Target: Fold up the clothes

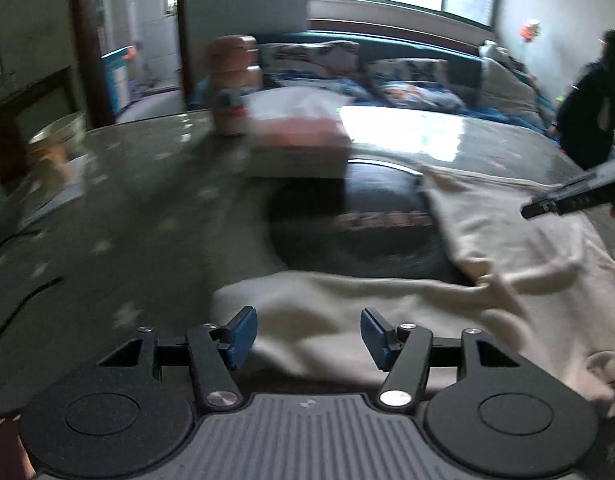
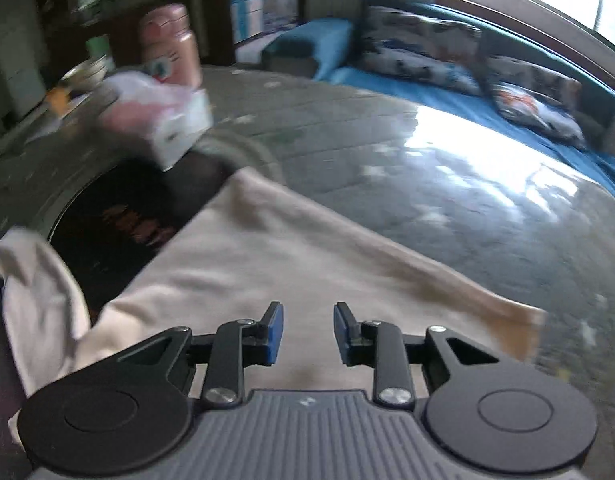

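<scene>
Cream cloth lies past both spread tongs, seemingly gripping nothing; bare tabletop beyond.

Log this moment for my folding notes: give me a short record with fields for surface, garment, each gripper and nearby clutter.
surface: round grey table with a dark centre disc
garment: cream cloth, spread partly over the disc
left gripper: open, above the cloth's edge, nothing between the pads
right gripper: open, above the cloth, nothing gripped
clutter: pink jar, tissue box, bowl
</scene>
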Tool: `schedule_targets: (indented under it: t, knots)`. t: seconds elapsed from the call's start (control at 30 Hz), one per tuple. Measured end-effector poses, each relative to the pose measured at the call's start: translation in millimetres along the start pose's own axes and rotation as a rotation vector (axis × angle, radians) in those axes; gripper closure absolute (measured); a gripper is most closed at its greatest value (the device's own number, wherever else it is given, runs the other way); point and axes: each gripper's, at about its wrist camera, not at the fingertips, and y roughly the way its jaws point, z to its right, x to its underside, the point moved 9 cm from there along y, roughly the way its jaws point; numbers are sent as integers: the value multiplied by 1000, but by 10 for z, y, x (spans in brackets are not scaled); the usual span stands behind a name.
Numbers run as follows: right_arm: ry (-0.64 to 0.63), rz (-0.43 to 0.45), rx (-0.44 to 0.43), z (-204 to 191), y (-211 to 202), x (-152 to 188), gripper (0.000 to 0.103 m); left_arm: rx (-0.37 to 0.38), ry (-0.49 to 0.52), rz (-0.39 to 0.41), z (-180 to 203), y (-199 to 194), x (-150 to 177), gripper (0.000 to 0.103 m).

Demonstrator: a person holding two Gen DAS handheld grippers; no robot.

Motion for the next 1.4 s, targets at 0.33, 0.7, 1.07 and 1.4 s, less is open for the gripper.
schedule_targets:
  t: [0.33,0.7,1.07,1.4]
  knots:
    - [-140,8,-98,-745,-257,148,66,-20,-62,-35,-253,179,95,57]
    - [-243,42,-244,-1502,-628,470,65,-26,-52,19,-381,1,51,93]
    - [-191,-27,-256,-1578,-588,844,65,-73,-70,-31,-580,110,228,83]
    - [-18,-34,-104,-772,-998,1293,65,-160,-33,15,-596,-93,75,54]
